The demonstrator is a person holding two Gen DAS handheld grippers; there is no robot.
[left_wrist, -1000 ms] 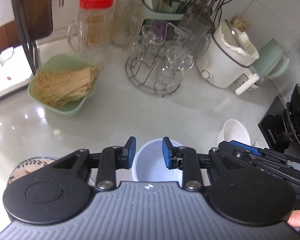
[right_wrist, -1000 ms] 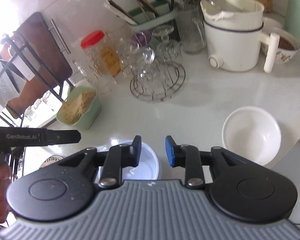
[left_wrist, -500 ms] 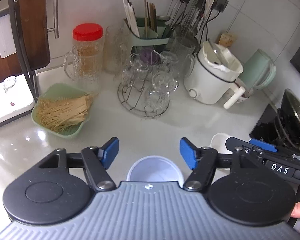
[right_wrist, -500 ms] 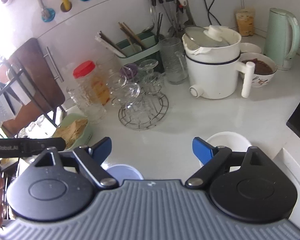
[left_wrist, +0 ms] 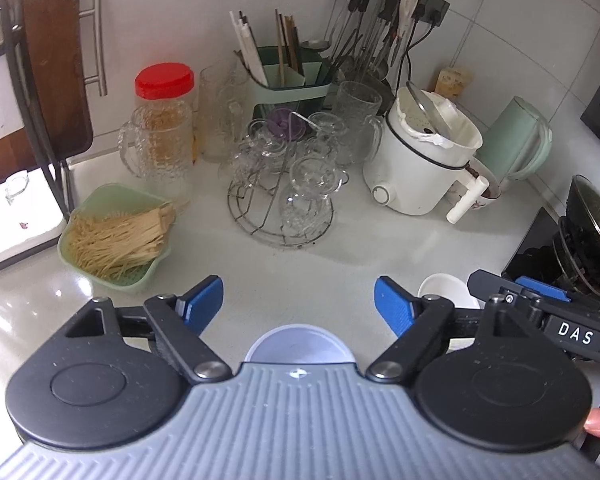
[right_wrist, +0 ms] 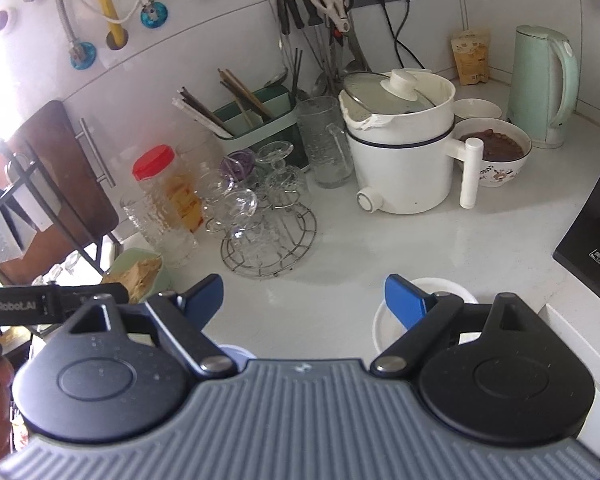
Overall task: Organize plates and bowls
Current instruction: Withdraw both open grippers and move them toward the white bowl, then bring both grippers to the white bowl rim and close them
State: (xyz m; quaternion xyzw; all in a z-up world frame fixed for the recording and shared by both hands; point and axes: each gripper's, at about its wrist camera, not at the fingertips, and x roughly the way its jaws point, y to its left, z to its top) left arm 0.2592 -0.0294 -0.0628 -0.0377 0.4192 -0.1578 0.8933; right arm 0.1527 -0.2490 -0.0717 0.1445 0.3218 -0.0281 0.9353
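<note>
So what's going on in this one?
A person is tidying bowls on a cluttered kitchen counter with two tools. The left hand-held gripper is open, empty, above a pale blue bowl. The right hand-held gripper is also open, holding nothing, with a white bowl just below its right finger.

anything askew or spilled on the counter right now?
One thing: the glass lid on the white cooker pot sits tilted, one edge dropped inside the rim rather than seated flat. No spill shows on the counter. The pale blue bowl and white bowl stand upright.
</note>
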